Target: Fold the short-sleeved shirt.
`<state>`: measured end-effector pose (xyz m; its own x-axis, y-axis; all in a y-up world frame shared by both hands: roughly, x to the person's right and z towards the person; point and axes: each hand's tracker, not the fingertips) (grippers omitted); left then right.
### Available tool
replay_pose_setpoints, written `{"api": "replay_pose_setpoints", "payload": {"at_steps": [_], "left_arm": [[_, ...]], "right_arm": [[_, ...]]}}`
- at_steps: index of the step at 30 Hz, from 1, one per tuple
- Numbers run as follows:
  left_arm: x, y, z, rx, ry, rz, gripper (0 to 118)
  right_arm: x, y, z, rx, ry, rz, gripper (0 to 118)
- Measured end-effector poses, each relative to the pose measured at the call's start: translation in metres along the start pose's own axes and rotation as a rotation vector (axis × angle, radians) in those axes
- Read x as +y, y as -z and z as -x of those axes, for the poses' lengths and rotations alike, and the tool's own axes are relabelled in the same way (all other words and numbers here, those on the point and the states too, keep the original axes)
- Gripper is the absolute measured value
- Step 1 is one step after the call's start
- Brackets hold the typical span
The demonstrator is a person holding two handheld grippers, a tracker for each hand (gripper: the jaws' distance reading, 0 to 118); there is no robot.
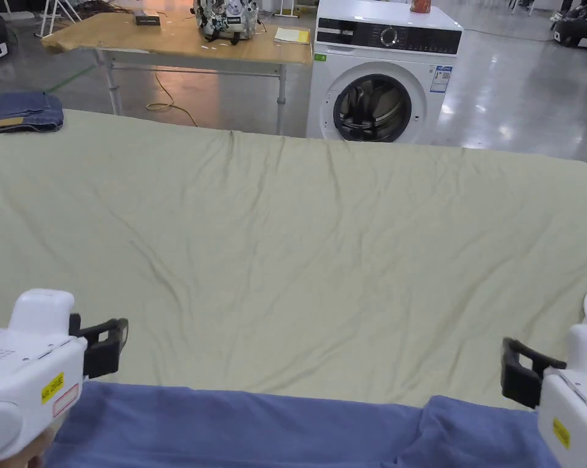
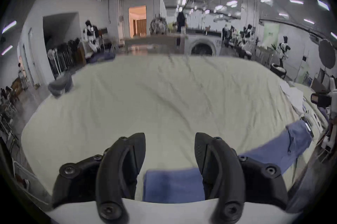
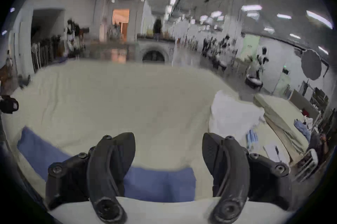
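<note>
Blue shirt (image 1: 255,426) at six o'clock: soft, light, limp. Left gripper (image 2: 170,153) and right gripper (image 3: 168,153) gaping, empty. Best pinched at outer hem corners, seven and five o'clock.

The short-sleeved shirt (image 1: 255,429) is plain blue cloth, lying flat along the near edge of the pale green sheet-covered counter (image 1: 322,244). Its far edge runs nearly straight — with one raised fold toward the right end.
</note>
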<state>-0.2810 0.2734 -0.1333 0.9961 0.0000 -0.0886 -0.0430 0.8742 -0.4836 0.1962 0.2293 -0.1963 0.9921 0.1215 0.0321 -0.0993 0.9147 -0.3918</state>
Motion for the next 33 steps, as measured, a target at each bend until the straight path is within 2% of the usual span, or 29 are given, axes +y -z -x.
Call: {"api": "replay_pose_setpoints", "payload": {"at_steps": [1,3,4,5,6,7,8,10,12,15,19,24,27,32,33], "left_arm": [[0.002,-0.003,-0.007,0.007,0.009,-0.056,56],[0.005,-0.008,-0.019,0.031,0.024,-0.162,53],[0.006,-0.012,-0.025,0.050,0.020,-0.223,46],[0.007,-0.016,-0.029,0.050,0.017,-0.260,30],[0.005,-0.012,-0.029,0.056,0.015,-0.305,17],[0.007,-0.013,-0.034,0.074,0.020,-0.340,9],[0.008,-0.013,-0.038,0.085,0.033,-0.340,6],[0.010,-0.015,-0.045,0.093,0.053,-0.362,0],[0.005,-0.022,-0.047,0.118,0.073,-0.437,0],[0.003,-0.029,-0.039,0.100,0.029,-0.457,0],[-0.002,-0.032,-0.014,0.097,0.005,-0.408,0],[0.002,-0.021,0.077,-0.155,-0.193,-0.111,0],[-0.002,-0.015,0.111,-0.223,-0.222,0.018,0],[-0.022,0.024,0.192,-0.443,-0.282,0.250,0],[-0.027,0.034,0.206,-0.512,-0.338,0.285,7]], "right_arm": [[0.007,-0.007,0.012,0.011,0.008,-0.062,76],[0.015,-0.011,0.031,0.020,0.015,-0.165,58],[0.018,-0.013,0.040,0.029,0.021,-0.221,46],[0.022,-0.013,0.050,0.046,0.020,-0.253,26],[0.025,-0.014,0.058,0.064,0.032,-0.279,14],[0.028,-0.015,0.066,0.073,0.035,-0.290,7],[0.030,-0.015,0.073,0.077,0.039,-0.295,0],[0.033,-0.014,0.085,0.101,0.047,-0.316,0],[0.031,-0.017,0.095,0.090,0.054,-0.348,0],[0.033,-0.015,0.108,0.068,0.032,-0.356,0],[0.033,-0.015,0.114,0.089,0.010,-0.354,0],[0.029,-0.009,0.111,0.126,-0.033,-0.310,0],[0.027,-0.006,0.108,0.141,-0.040,-0.275,0],[0.021,-0.002,0.106,0.146,-0.052,-0.241,0],[0.020,0.000,0.107,0.155,-0.061,-0.223,0]]}}
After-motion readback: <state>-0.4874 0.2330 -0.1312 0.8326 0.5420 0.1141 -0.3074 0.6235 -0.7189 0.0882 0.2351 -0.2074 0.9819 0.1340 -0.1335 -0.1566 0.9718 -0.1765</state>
